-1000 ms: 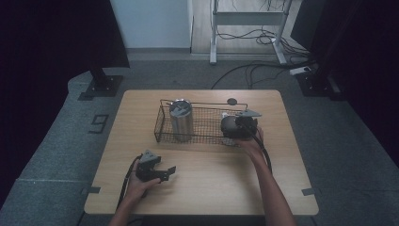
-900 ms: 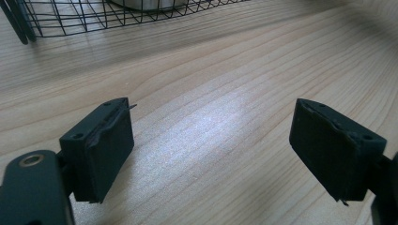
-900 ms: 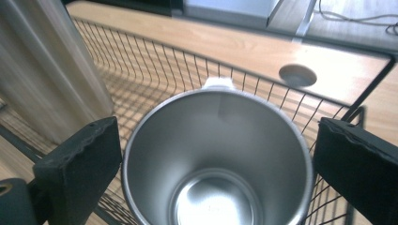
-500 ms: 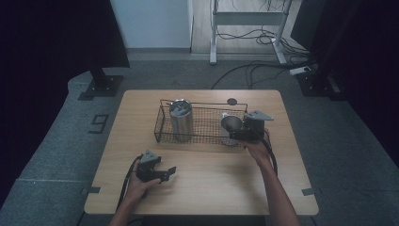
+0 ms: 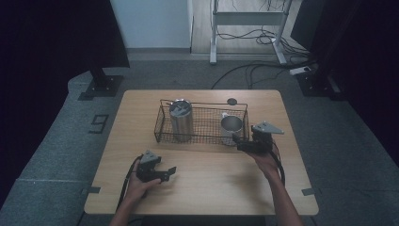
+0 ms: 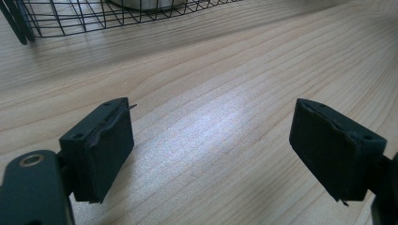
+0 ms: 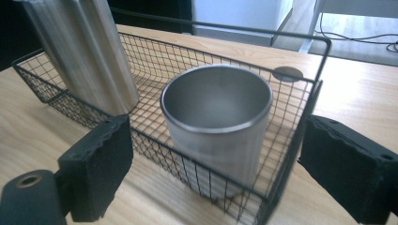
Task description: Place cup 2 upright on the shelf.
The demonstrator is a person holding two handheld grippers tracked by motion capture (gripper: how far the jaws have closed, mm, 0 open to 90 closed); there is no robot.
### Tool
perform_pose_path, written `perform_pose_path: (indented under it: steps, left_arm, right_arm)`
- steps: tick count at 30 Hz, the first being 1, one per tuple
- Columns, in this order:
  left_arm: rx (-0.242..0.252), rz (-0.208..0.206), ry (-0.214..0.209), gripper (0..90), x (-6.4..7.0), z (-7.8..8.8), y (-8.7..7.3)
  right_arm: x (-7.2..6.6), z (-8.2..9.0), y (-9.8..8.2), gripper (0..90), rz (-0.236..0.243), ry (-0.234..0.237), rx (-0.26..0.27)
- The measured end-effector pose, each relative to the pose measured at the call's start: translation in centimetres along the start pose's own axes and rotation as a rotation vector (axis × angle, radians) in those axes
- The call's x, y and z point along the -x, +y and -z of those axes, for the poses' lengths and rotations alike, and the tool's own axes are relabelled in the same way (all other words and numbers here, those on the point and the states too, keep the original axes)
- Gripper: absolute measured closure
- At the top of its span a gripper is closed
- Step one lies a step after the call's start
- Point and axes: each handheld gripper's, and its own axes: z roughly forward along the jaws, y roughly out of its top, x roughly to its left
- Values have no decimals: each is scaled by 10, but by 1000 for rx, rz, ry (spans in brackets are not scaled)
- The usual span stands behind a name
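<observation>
Note steel cup (image 5: 231, 126) upright in right end of wire basket (image 5: 202, 141), right gripper (image 5: 240, 142) just beside, jaws apart, just been closing on nothing; left gripper (image 5: 170, 173) jaws apart above table (image 5: 211, 188).

Steel, wire, wood

The cup (image 7: 218, 122) looked brushed steel (dull sheen), the basket (image 7: 263, 187) thin black wire, the table (image 6: 225, 93) pale, smooth-grained wood, the pads (image 7: 101, 166) matt rubber.

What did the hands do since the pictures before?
The right tool let go of the shiny steel cup standing in the black wire basket and pulled back outside it, its jaws just closing on nothing. The left tool and ribbed steel tumbler stayed put.
</observation>
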Motion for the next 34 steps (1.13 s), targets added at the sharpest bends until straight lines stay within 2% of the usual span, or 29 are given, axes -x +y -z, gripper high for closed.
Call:
perform_pose_path:
  steps: [16,24,34]
  left_arm:
    - [0,0,1,142,0,0,0]
    - [0,0,2,142,1,0,0]
    - [1,-4,8,142,1,-1,0]
  right_arm:
    - [3,43,-56,117,-42,7,-16]
    - [3,51,-82,121,-46,4,-53]
    - [3,49,-87,124,-32,-3,-69]
